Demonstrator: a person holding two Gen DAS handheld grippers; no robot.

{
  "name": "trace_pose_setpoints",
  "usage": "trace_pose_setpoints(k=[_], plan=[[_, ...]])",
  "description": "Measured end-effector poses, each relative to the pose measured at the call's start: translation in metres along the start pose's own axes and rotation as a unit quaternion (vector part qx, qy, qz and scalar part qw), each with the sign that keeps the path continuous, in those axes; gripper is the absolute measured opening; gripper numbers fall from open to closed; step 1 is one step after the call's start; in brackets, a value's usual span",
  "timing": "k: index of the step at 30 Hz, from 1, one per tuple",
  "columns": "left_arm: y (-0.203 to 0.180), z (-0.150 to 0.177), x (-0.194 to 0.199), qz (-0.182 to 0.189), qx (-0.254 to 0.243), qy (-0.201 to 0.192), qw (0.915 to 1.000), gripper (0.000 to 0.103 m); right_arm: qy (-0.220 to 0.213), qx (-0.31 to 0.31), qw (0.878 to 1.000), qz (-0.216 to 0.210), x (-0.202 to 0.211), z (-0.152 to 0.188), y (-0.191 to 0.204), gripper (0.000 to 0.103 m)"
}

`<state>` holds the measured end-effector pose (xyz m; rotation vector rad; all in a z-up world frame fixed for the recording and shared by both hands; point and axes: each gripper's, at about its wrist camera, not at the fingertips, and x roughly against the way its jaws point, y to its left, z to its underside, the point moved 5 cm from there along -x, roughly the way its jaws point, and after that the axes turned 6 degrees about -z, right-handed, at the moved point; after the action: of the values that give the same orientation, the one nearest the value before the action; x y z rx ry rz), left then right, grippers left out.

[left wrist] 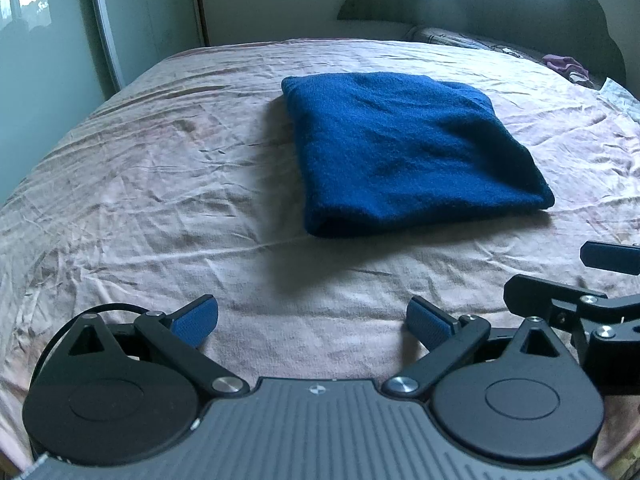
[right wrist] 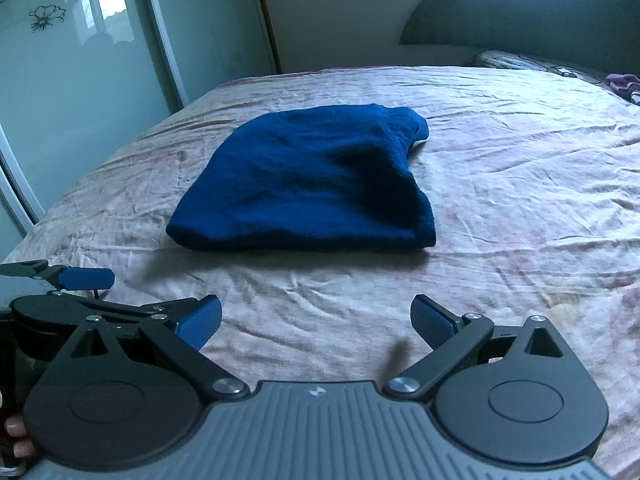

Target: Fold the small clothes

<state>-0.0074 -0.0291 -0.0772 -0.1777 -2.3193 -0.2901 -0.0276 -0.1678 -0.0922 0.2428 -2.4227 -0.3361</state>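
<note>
A dark blue knitted garment (left wrist: 404,148) lies folded into a thick rectangle on the pink bedsheet (left wrist: 160,184). In the right wrist view the same blue garment (right wrist: 312,184) sits ahead and a little left of centre. My left gripper (left wrist: 312,322) is open, well short of the garment's near edge, with nothing between its blue pads. My right gripper (right wrist: 316,322) is open too, also back from the garment and holding nothing. Each gripper shows at the edge of the other's view: the right gripper (left wrist: 592,280) and the left gripper (right wrist: 80,280).
The wrinkled bedsheet (right wrist: 500,200) covers the whole bed. A mirrored wardrobe door (right wrist: 80,80) stands along the left side. At the far right lie a patterned pillow (left wrist: 460,40) and a small purple cloth (left wrist: 564,65). Fingers of a person's hand (right wrist: 16,436) show at bottom left.
</note>
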Motion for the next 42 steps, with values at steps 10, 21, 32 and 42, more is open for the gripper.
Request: trace_pose_setpoints(k=[10,21,32,42], plan=[[0.0,0.0001,0.0,0.0,0.0,0.0,1.0,0.102,-0.003,-0.002,1.0,-0.002,0.0009,-0.0004,0.0014,0.101],[-0.0001,0.0,0.0,0.0,0.0,0.0,1.0,0.102,-0.003,-0.003,1.0,-0.002,0.0005,0.0,0.0012,0.102],[0.0,0.0,0.0001,0.0,0.0,0.0,1.0,0.103,-0.003,-0.005,1.0,-0.003,0.0004,-0.0002,0.0008,0.102],[-0.0004,0.0009,-0.0008,-0.002,-0.001,0.0,1.0,0.103,0.0,-0.005,1.0,-0.007,-0.0022,0.0005,0.0019,0.102]])
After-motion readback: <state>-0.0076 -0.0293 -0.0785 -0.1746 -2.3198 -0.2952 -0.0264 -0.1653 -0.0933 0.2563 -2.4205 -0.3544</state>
